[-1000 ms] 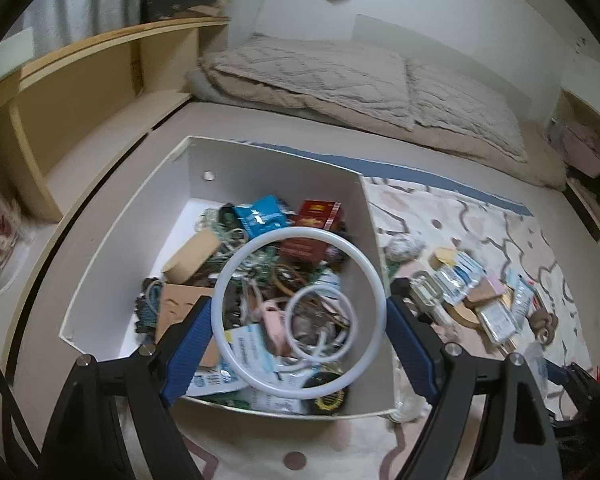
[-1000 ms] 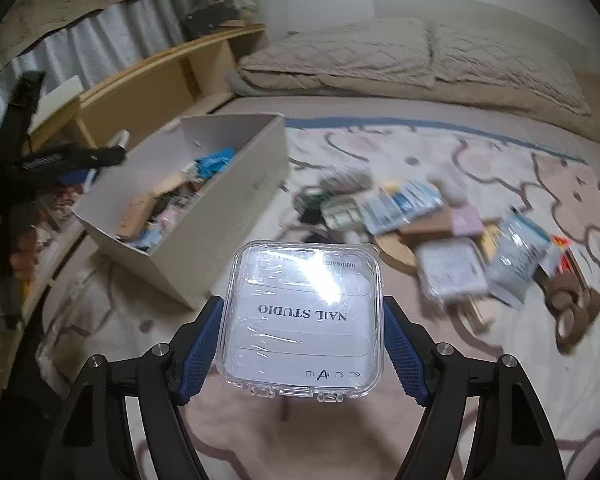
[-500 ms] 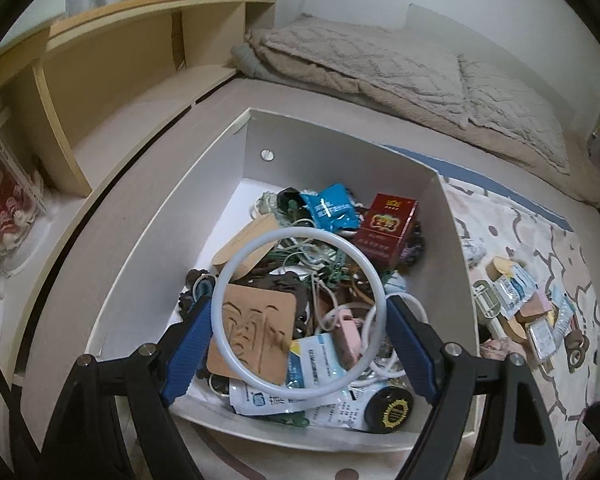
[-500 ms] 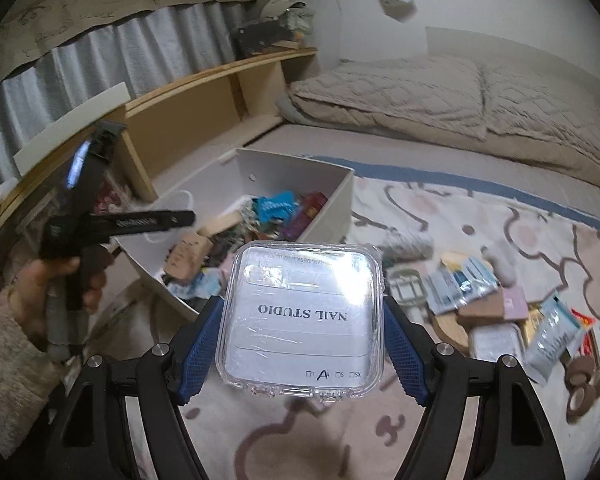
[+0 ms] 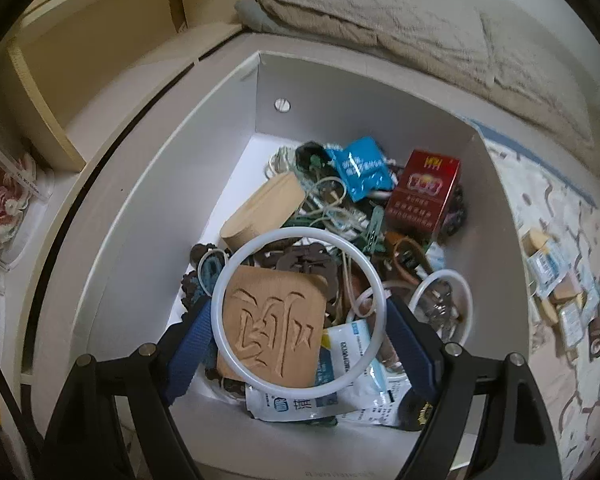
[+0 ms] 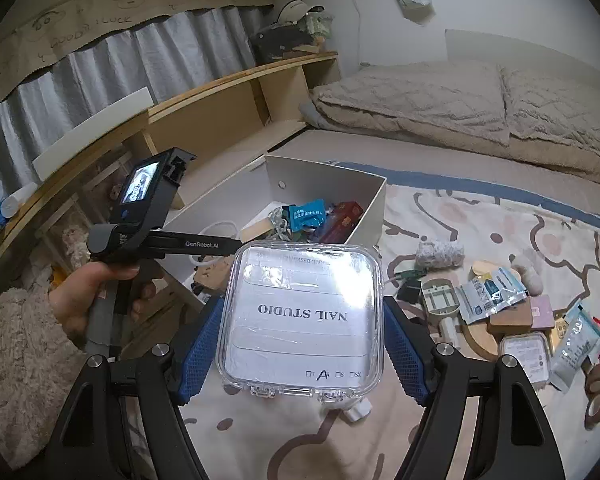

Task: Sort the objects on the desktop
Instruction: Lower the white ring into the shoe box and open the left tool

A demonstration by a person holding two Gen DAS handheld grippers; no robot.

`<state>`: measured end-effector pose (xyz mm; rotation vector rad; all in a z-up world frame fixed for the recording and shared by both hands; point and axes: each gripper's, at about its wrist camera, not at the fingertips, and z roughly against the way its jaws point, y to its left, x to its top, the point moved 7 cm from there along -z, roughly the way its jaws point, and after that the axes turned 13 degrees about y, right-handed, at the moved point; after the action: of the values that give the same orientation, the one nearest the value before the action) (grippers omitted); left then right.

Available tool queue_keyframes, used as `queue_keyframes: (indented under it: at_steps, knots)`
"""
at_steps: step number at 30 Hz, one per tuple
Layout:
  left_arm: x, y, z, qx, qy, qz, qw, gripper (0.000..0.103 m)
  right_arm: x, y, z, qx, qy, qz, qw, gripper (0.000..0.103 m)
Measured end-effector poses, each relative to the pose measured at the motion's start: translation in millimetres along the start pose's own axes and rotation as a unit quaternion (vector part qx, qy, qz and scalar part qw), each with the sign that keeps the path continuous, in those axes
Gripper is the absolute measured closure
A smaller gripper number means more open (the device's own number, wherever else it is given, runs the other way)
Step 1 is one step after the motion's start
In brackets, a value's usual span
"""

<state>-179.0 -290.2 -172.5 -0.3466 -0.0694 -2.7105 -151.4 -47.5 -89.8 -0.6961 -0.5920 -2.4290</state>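
Note:
My left gripper (image 5: 300, 320) is shut on a large white ring (image 5: 236, 272) and holds it over the white box (image 5: 172, 216), above a carved wooden tile (image 5: 276, 328). The box holds a red carton (image 5: 424, 196), a blue sachet (image 5: 364, 168), a wooden block (image 5: 264, 208) and cords. My right gripper (image 6: 304, 328) is shut on a clear "NAIL STUDIO" case (image 6: 304, 316), held above the patterned mat near the box (image 6: 372, 208). The left gripper's body (image 6: 148, 216) shows in the right wrist view.
Loose sachets, wooden pieces and a second clear case (image 6: 526, 356) lie on the mat (image 6: 480, 224) at the right. A wooden shelf (image 6: 236, 92) runs along the left. A beige quilt (image 6: 460, 96) lies at the back.
My left gripper has moved closer and lower over the box with the ring. My right gripper has risen and swung toward the box with the case.

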Motion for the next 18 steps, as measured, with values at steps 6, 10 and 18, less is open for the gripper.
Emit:
queue_keyframes:
  at_steps: [6,10,18]
  knots:
    - [0.0,-1.8,-11.4,0.007,0.027,-0.005,0.9996,0.018,2.2,0.3,-2.8,0.0,0.002,-0.001,1.0,0.026]
    - [-1.9,-4.6,-18.5,0.004,0.041,-0.009,0.9991,0.018,5.4,1.5,-4.6,0.0,0.003,0.001,1.0,0.026]
    - [-2.0,-3.2,-25.8,0.019,0.054,-0.004,0.9983,0.018,12.6,4.2,-7.2,0.004,0.002,-0.003,1.0,0.026]
